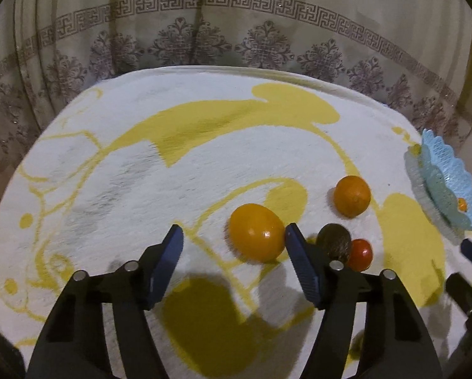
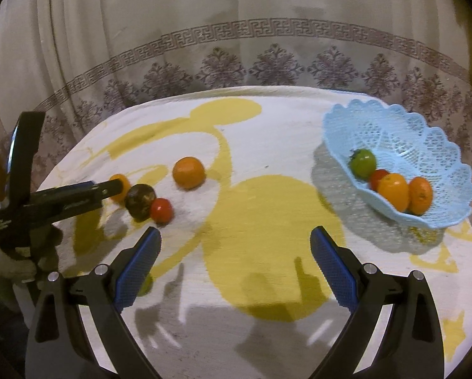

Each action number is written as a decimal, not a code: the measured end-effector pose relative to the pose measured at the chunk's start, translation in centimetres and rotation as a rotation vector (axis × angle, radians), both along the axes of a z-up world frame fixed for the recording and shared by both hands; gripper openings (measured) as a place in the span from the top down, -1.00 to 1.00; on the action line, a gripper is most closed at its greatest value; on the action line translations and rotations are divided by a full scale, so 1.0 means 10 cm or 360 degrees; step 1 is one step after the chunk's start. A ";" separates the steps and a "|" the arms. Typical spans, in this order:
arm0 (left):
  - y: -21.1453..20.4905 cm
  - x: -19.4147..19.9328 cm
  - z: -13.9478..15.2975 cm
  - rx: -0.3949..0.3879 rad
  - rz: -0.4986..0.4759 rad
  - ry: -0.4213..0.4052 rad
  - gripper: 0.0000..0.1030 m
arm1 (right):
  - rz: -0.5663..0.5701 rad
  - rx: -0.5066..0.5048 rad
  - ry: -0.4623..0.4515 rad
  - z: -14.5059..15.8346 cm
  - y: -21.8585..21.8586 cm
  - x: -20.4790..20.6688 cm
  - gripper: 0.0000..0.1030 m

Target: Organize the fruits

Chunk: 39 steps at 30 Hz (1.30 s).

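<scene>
On the counter, loose fruit: a yellow-orange fruit (image 1: pixel 256 232), an orange (image 1: pixel 351 195), a dark fruit (image 1: pixel 334 240) touching a small red fruit (image 1: pixel 360 254), grouped near the left side of the white-and-yellow cloth (image 1: pixel 204 173).
Basket: light blue lace-pattern basket (image 2: pixel 431 145) at far right, holding a green fruit (image 2: pixel 363 161), a red fruit (image 2: pixel 378 177), and two orange ones.
Left gripper (image 1: pixel 234 237): jaws half open, empty; the yellow-orange fruit sits just ahead, touching the right fingertip.
Right gripper (image 2: pixel 236 237): jaws wide apart, empty, over bare cloth between fruit and basket.
Backdrop: patterned curtain (image 2: pixel 236 47) behind.
</scene>
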<state>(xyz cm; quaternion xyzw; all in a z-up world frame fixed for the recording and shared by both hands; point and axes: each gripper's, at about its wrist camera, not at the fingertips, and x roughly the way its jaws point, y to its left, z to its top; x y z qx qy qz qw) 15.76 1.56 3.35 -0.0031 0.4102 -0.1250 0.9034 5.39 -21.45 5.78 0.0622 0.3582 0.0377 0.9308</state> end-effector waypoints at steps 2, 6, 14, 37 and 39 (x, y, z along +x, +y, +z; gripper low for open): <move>-0.02 0.01 -0.01 -0.0036 -0.0030 0.0006 -0.15 | 0.0025 0.0017 0.0016 -0.02 0.04 0.03 -0.88; -0.03 0.03 -0.06 -0.0149 -0.0092 0.0042 0.09 | 0.0103 0.0033 0.0033 -0.04 0.17 0.11 -0.87; 0.00 0.01 -0.05 -0.0228 -0.0154 0.0053 0.27 | 0.0300 -0.0014 0.0039 -0.04 0.50 0.30 -0.66; 0.35 -0.10 0.19 -0.0224 0.0019 -0.0053 0.27 | 0.0703 -0.0201 0.0177 -0.30 1.05 0.93 -0.08; 0.35 -0.10 0.19 -0.0225 0.0021 -0.0052 0.27 | 0.0694 -0.0208 0.0168 -0.30 1.05 0.95 0.19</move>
